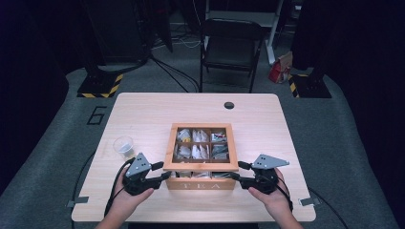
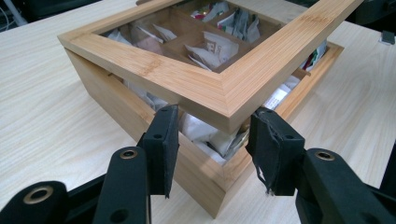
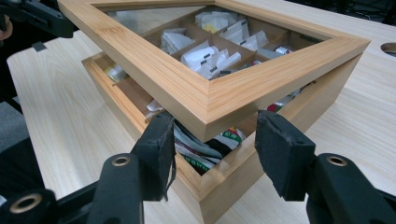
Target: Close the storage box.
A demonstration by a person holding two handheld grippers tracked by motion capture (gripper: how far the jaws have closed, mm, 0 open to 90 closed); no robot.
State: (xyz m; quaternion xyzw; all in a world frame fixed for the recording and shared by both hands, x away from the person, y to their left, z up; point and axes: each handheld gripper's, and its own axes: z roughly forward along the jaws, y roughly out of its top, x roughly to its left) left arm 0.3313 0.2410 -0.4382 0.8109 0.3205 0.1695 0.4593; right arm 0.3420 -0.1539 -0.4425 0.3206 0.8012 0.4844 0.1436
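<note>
A wooden tea box point(image 1: 201, 183) marked TEA stands at the table's near middle. Its windowed lid point(image 1: 200, 166) is lifted a little at the front, and tea bags point(image 3: 205, 56) fill the compartments. My left gripper point(image 1: 165, 171) is at the box's front left corner, open. In the left gripper view, the lid's corner point(image 2: 224, 88) hangs over the gap between the two pads of the left gripper point(image 2: 217, 135). At the front right corner my right gripper point(image 1: 238, 171) is open too. In the right gripper view, the lid point(image 3: 205, 98) sits just above the right gripper point(image 3: 217, 140).
A clear plastic cup point(image 1: 123, 145) stands left of the box, close behind my left hand. The light wooden table point(image 1: 143, 114) has a cable hole point(image 1: 229, 105) at its far edge. A black chair point(image 1: 230, 47) stands beyond the table.
</note>
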